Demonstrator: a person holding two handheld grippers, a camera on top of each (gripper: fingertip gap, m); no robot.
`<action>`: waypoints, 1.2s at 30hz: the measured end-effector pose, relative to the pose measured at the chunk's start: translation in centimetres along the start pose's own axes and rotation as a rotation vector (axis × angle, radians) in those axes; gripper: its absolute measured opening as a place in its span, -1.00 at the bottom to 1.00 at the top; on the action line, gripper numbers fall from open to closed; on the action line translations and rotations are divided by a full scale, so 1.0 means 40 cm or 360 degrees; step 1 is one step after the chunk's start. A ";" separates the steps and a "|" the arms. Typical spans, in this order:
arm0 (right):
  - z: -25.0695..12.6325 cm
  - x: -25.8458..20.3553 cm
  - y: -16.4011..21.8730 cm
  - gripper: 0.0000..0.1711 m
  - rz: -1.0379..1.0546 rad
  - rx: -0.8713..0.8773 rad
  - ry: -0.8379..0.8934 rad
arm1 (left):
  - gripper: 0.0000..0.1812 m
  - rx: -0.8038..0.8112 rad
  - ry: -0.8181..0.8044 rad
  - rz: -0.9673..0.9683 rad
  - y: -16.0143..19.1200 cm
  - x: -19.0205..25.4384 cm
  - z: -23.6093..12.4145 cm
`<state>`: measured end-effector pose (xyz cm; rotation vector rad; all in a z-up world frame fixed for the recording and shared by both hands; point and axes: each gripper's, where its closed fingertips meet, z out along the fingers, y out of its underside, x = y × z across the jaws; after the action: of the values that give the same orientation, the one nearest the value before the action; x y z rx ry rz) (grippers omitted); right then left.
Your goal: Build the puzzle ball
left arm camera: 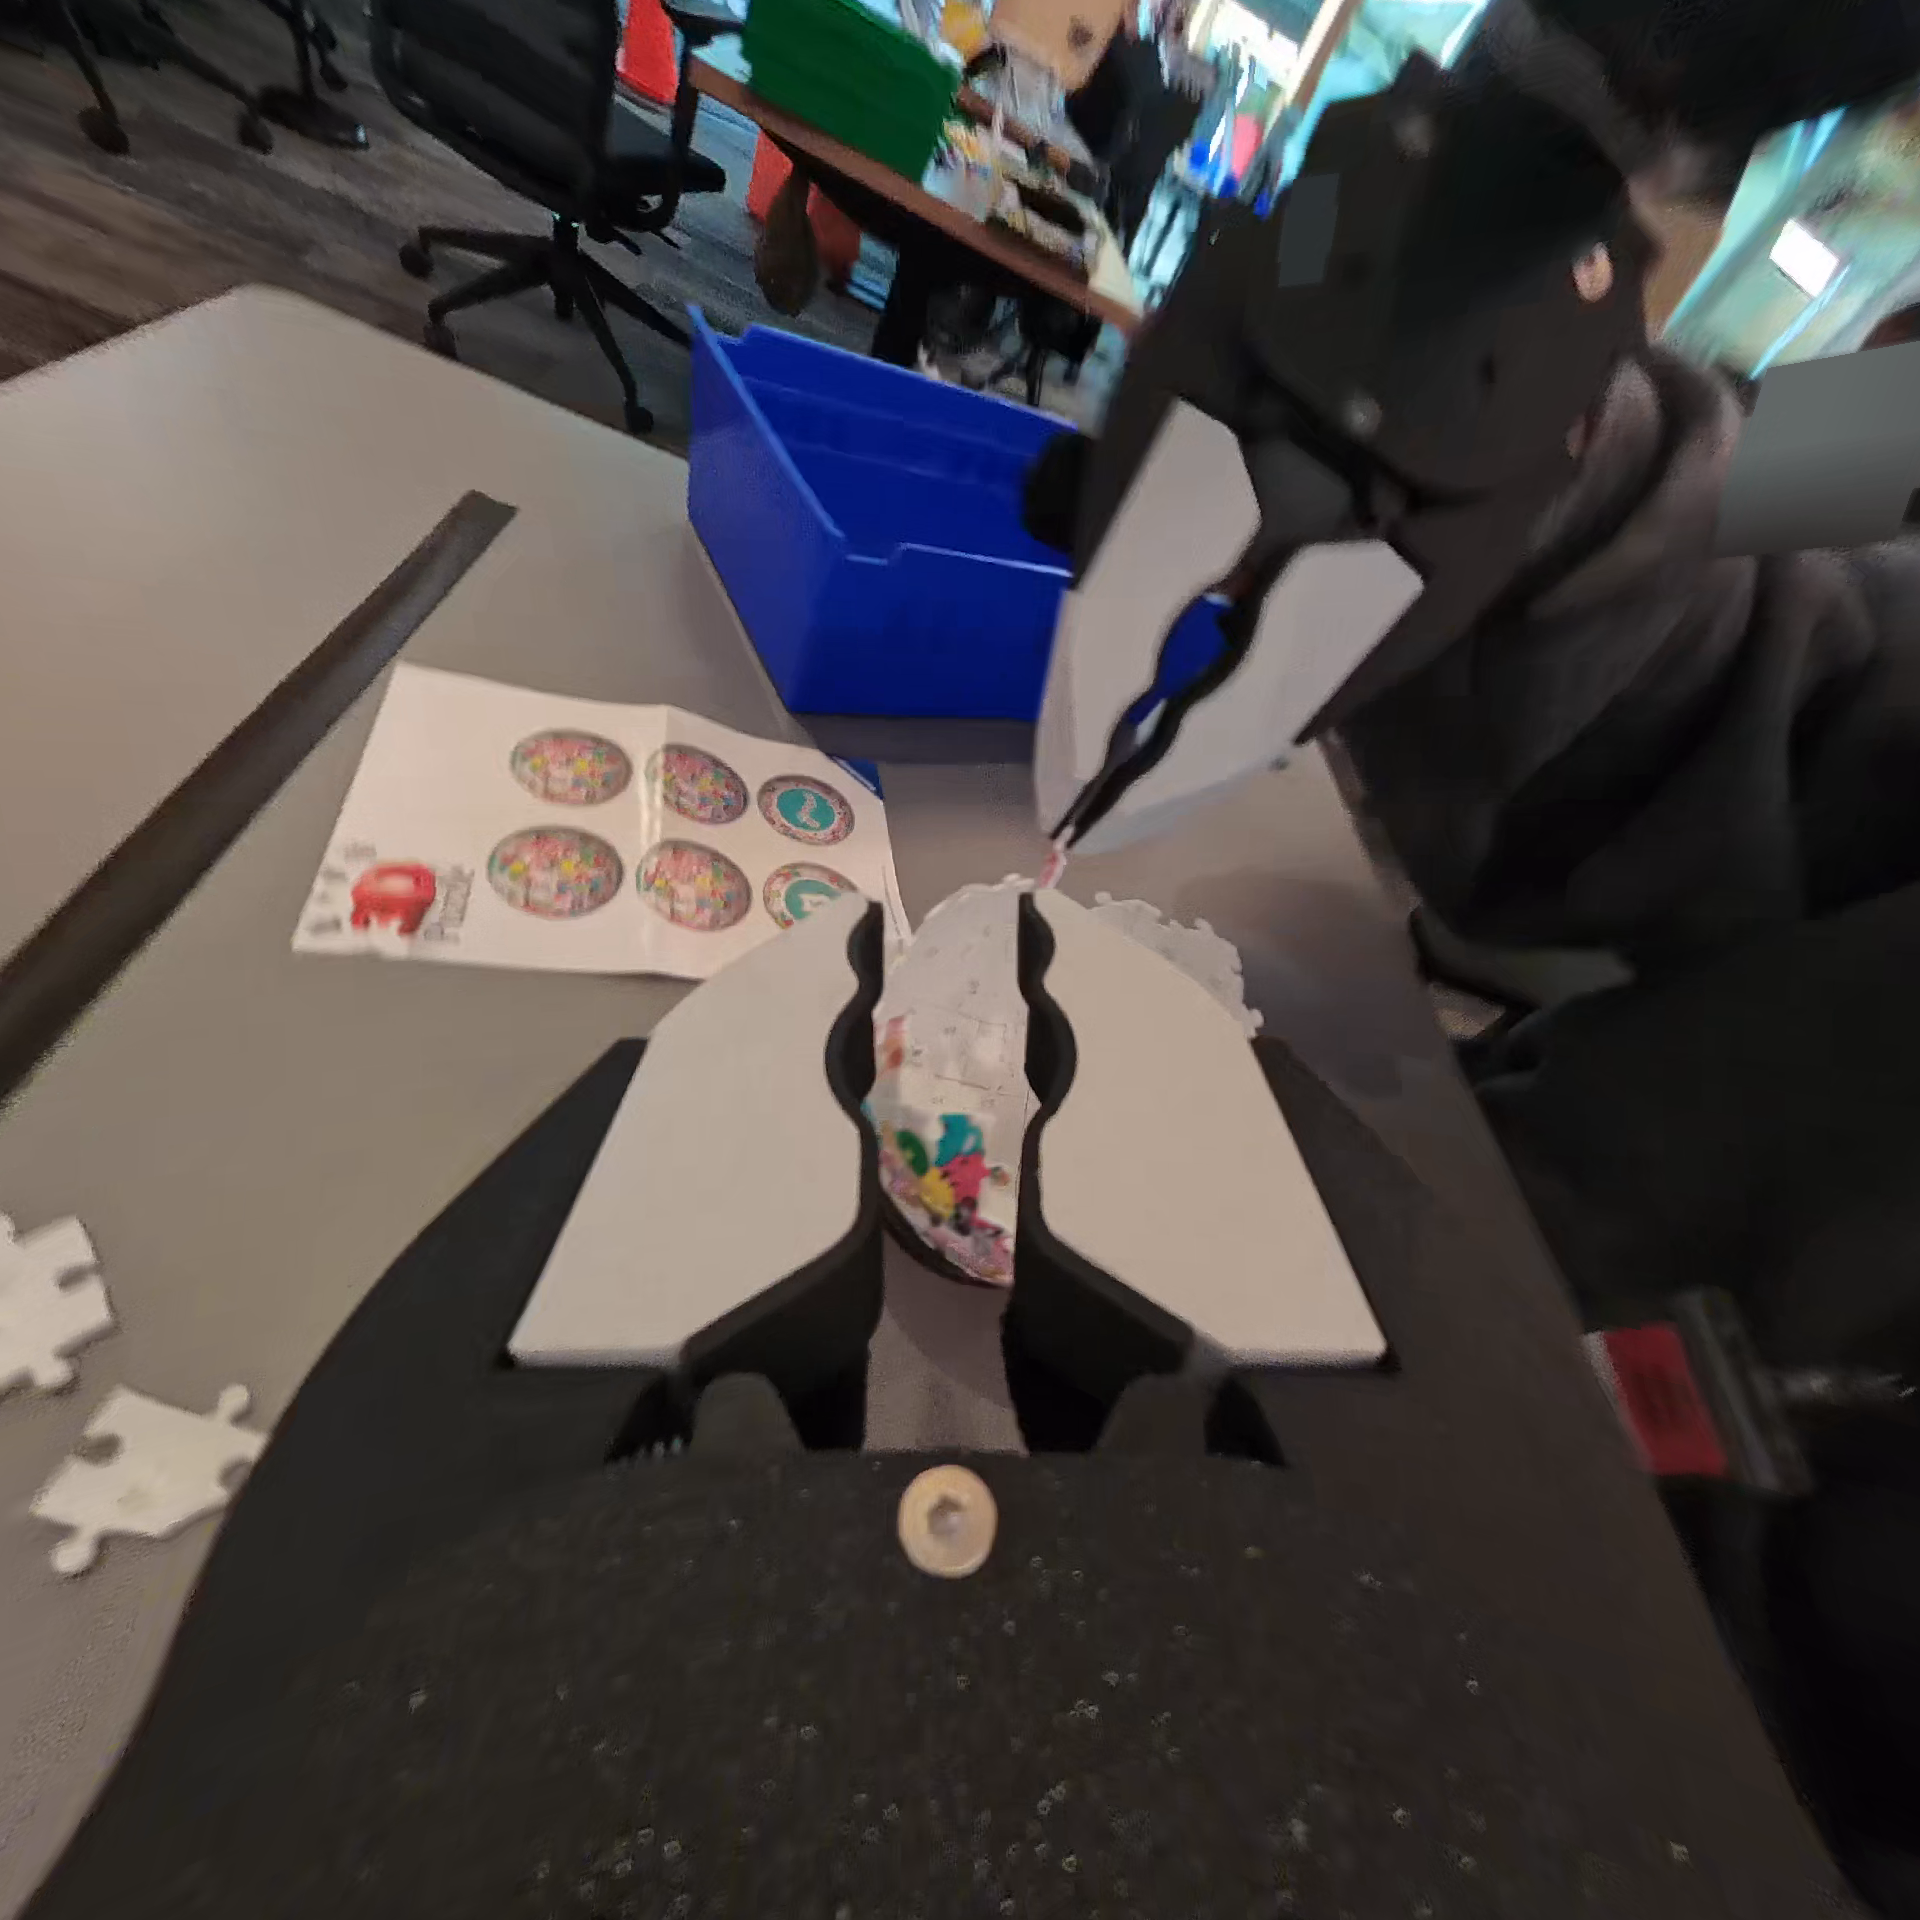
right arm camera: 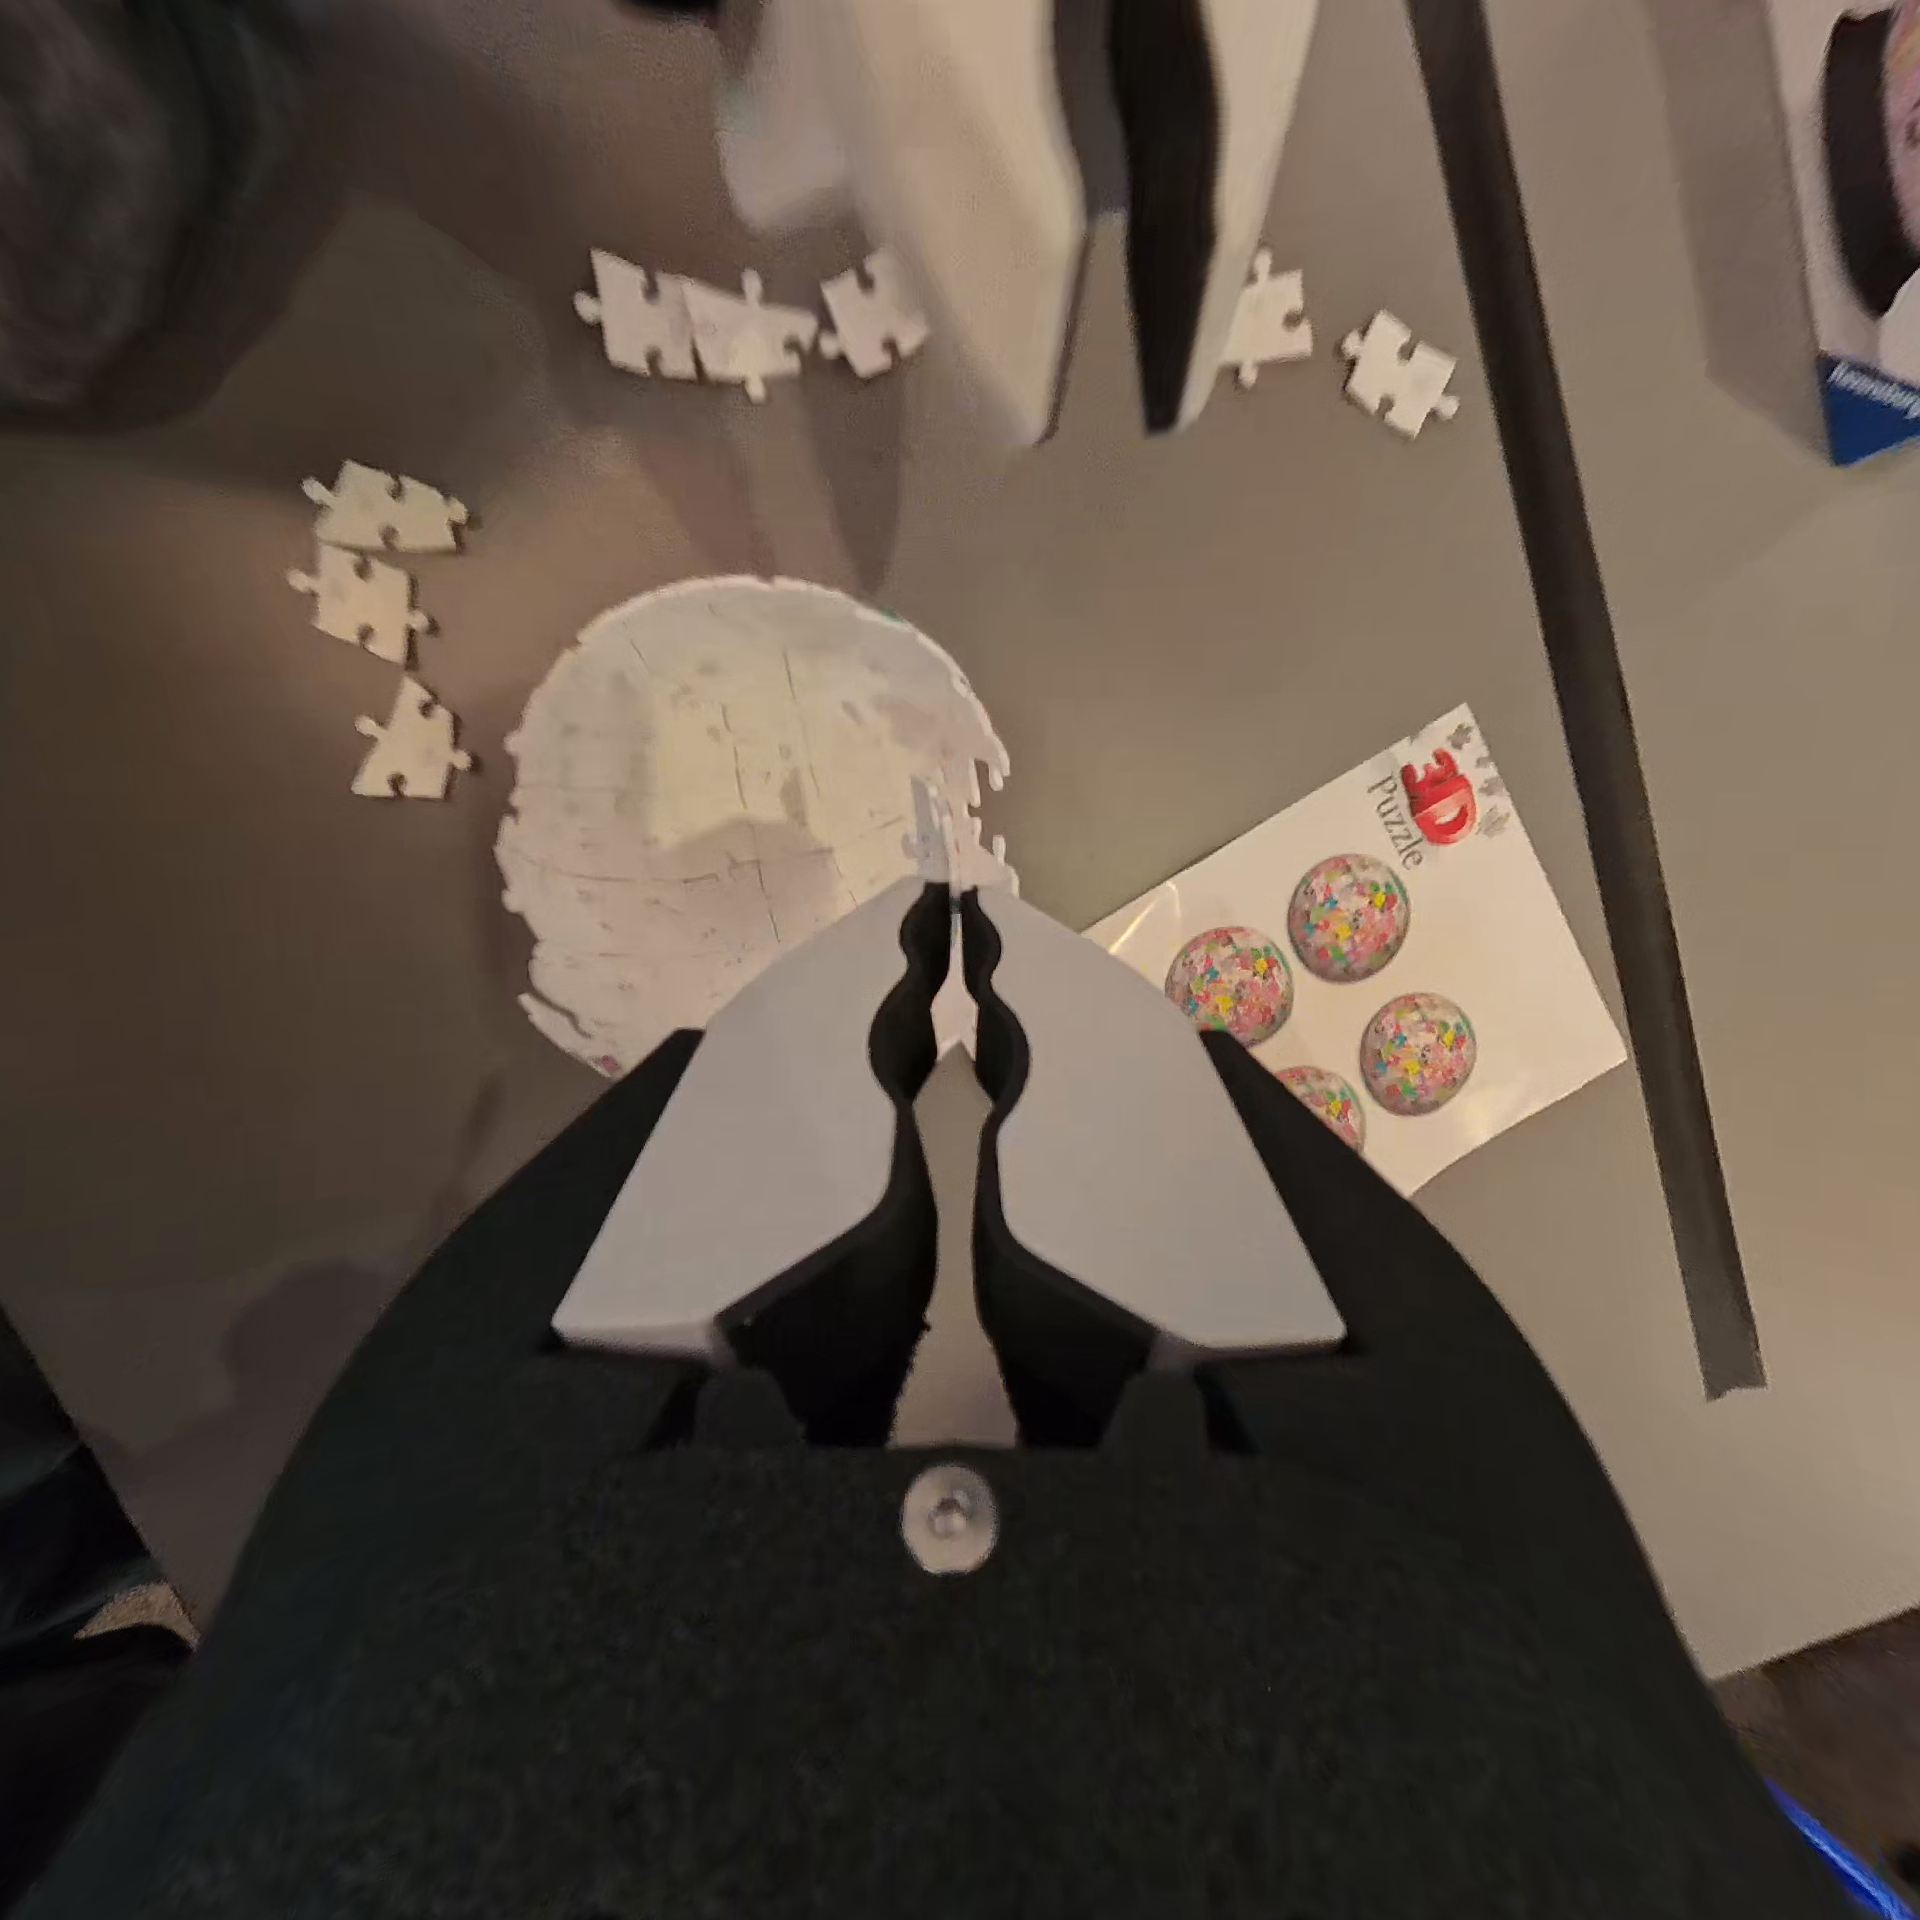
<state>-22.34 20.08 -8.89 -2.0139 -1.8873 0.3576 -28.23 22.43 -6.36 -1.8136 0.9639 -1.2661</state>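
Left tongs [left arm camera: 951,914] clamp the half-built puzzle ball [left arm camera: 961,1091]; right tongs [right arm camera: 953,902] pinch a puzzle piece [right arm camera: 935,831] at its 4 o'clock rim, loose pieces [right arm camera: 379,613] on tabletop [right arm camera: 1143,623]

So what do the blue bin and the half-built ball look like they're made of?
The blue bin looks like moulded plastic: uniform colour, glossy, thin rigid walls. The half-built ball seems to be curved stiff pieces, plastic or coated card, I can't tell which: matte white inside, colourful print outside, interlocking tabs along its edge.
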 end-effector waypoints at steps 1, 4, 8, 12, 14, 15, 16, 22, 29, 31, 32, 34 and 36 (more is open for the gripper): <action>0.014 -0.001 0.004 -0.98 -0.0013 -0.0036 0.0010 | -0.78 0.0003 0.0010 -0.0092 0.019 -0.031 -0.003; 0.066 -0.006 0.014 -0.98 -0.0048 -0.0139 0.0076 | -1.00 -0.0106 -0.0086 -0.0212 0.110 -0.127 0.034; 0.126 0.010 0.043 -0.98 -0.0126 -0.0262 0.0243 | -1.00 -0.0192 -0.0006 -0.0297 0.160 -0.158 0.111; 0.140 0.020 0.037 -0.98 -0.0069 -0.0260 0.0264 | -1.00 -0.0366 0.0128 -0.0208 0.191 -0.134 0.166; 0.140 0.024 0.032 -0.98 -0.0032 -0.0252 0.0263 | -1.00 -0.0442 0.0151 -0.0153 0.210 -0.125 0.184; 0.141 0.024 0.031 -0.98 -0.0010 -0.0249 0.0255 | -1.00 -0.0463 0.0158 -0.0138 0.215 -0.123 0.191; 0.144 0.021 0.031 -0.98 0.0011 -0.0246 0.0234 | -1.00 -0.0472 0.0163 -0.0125 0.216 -0.121 0.195; 0.155 0.022 0.044 -0.98 0.0088 -0.0230 0.0239 | -1.00 -0.0501 0.0176 -0.0090 0.220 -0.118 0.204; 0.160 0.028 0.044 -0.98 0.0147 -0.0204 0.0264 | -1.00 -0.0500 0.0170 -0.0044 0.218 -0.110 0.204; 0.162 0.029 0.045 -0.98 0.0159 -0.0203 0.0267 | -1.00 -0.0499 0.0172 -0.0048 0.218 -0.110 0.201; 0.162 0.031 0.046 -0.98 0.0167 -0.0202 0.0277 | -1.00 -0.0497 0.0168 -0.0049 0.218 -0.111 0.199; 0.164 0.031 0.044 -0.98 0.0177 -0.0190 0.0277 | -1.00 -0.0494 0.0175 -0.0050 0.218 -0.111 0.197; 0.166 0.031 0.043 -0.97 0.0191 -0.0187 0.0269 | -1.00 -0.0489 0.0190 -0.0043 0.217 -0.110 0.199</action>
<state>-23.44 21.79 -15.54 -2.1657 -1.7264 0.1047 -23.22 23.29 -17.84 -2.0046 1.2612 -1.3119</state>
